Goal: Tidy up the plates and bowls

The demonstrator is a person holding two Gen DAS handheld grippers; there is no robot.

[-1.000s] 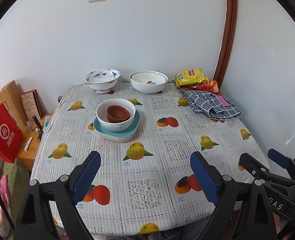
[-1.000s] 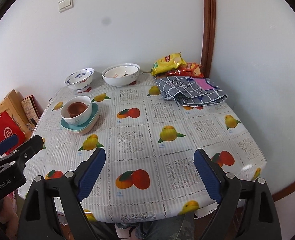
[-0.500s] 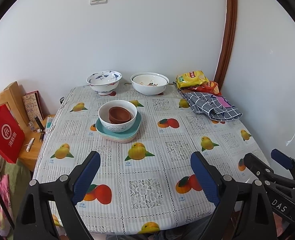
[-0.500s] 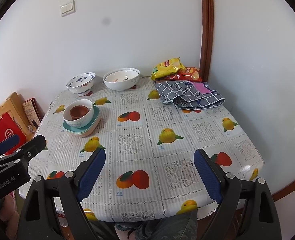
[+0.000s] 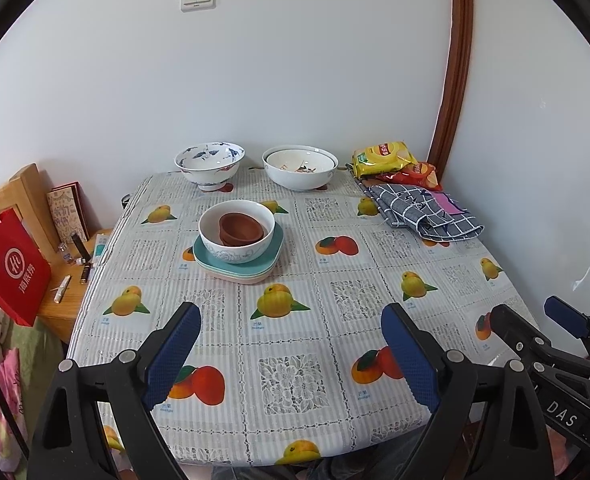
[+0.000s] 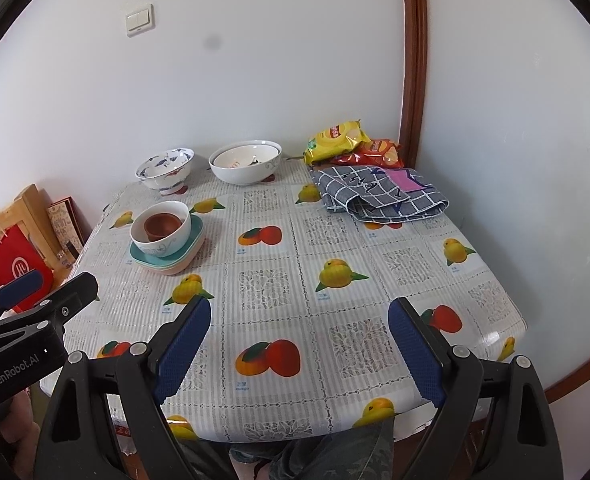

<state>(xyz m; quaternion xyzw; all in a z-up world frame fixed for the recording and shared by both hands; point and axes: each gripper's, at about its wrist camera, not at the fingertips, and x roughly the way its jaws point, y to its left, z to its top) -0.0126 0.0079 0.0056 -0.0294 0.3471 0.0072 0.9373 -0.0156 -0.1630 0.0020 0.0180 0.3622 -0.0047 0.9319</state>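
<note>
Both grippers, the left gripper (image 5: 291,344) and the right gripper (image 6: 301,340), hung over the near edge of the table (image 5: 295,380) with fingers wide apart and nothing in them. Far from that edge sat a stack of plates (image 5: 239,258) with a white bowl (image 5: 237,226) and brown cups (image 5: 241,230) inside. Behind the stack stood a blue bowl (image 5: 209,164) and a big white bowl (image 5: 300,166). A pinch on one rim could tip the stack or let a smooth bowl slip.

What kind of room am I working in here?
Most likely a home dining corner: a table under a fruit-print tablecloth pushed against the wall, bowls such as the blue-patterned bowl set out, and snack bags beside a folded checked cloth.
</note>
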